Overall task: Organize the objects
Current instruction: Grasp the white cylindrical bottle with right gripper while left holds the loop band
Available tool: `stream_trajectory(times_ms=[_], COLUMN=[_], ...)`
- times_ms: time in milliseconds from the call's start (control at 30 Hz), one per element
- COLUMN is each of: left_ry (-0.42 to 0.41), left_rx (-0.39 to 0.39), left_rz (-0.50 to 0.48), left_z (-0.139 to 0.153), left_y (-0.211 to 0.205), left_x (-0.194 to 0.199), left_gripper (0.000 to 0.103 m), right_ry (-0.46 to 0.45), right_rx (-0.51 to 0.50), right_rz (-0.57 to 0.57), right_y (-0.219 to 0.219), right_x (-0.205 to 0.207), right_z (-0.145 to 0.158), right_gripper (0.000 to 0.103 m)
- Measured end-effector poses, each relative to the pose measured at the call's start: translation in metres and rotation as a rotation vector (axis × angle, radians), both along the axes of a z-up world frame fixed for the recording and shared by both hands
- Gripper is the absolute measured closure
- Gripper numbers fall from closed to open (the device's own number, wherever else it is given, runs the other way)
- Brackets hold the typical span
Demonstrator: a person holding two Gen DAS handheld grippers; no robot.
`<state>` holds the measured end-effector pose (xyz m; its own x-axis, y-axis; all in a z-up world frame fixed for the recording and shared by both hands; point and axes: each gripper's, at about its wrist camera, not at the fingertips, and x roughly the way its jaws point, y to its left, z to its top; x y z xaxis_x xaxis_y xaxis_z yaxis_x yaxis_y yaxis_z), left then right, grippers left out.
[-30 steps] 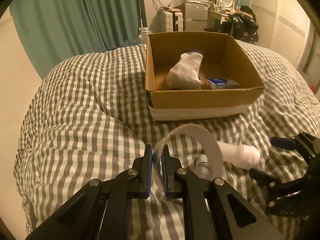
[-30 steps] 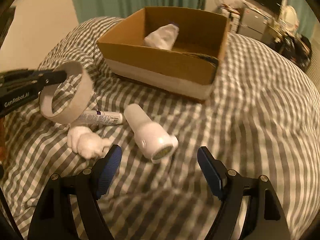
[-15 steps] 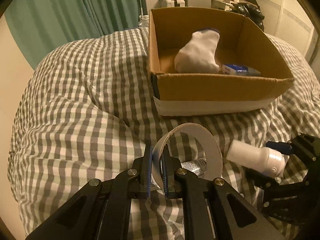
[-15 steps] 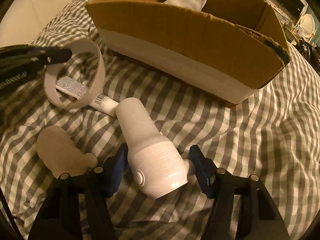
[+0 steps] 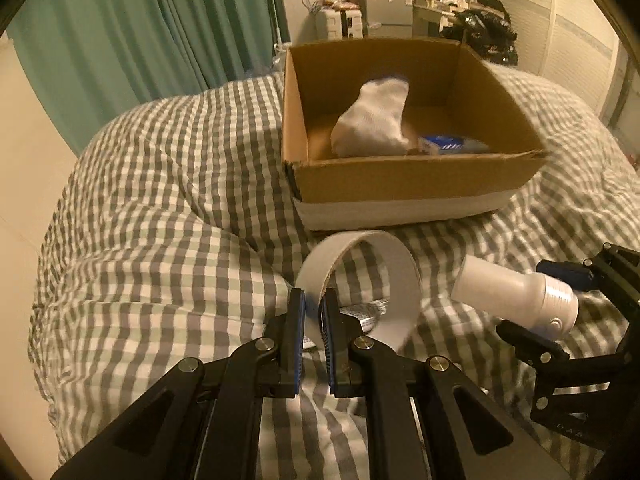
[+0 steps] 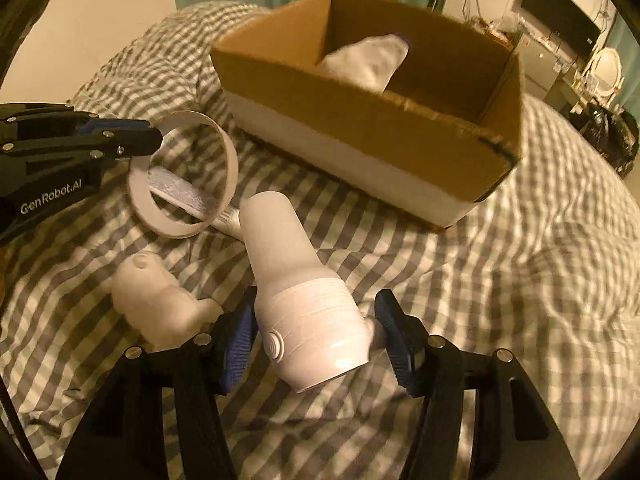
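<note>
Progress stands near the midpoint, in my judgement. On the bed [image 5: 140,208], the cardboard box [image 5: 416,184] already contains a white sock [image 5: 372,120] and a small blue pack [image 5: 444,145]. My left tool [image 5: 313,312] is clamped on the wall of the tape ring [image 5: 400,280], held on edge, its opening facing the box. My right tool [image 6: 316,330] brackets the white bottle [image 6: 304,292]; I cannot tell whether its pads press it. The bottle's long axis runs away from me, narrow end pointing toward the box. A tube [image 6: 180,194] and a white figurine [image 6: 160,304] remain on the bed.
</note>
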<state>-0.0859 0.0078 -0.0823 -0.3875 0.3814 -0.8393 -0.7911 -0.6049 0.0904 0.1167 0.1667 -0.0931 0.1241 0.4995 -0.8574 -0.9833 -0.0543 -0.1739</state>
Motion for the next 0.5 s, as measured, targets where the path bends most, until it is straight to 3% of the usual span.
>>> stream_trajectory(times_ms=[500], left_ry=[0.052], left_rx=[0.091], left_rz=[-0.025], left_z=[0.057], left_y=[-0.022], left_x=[0.028], left_gripper=[0.094], right_ry=[-0.052], right_rx=[0.137], right_rz=[-0.02], right_y=[-0.039], right_x=[-0.001], right_z=[0.069], right_gripper=[0.045])
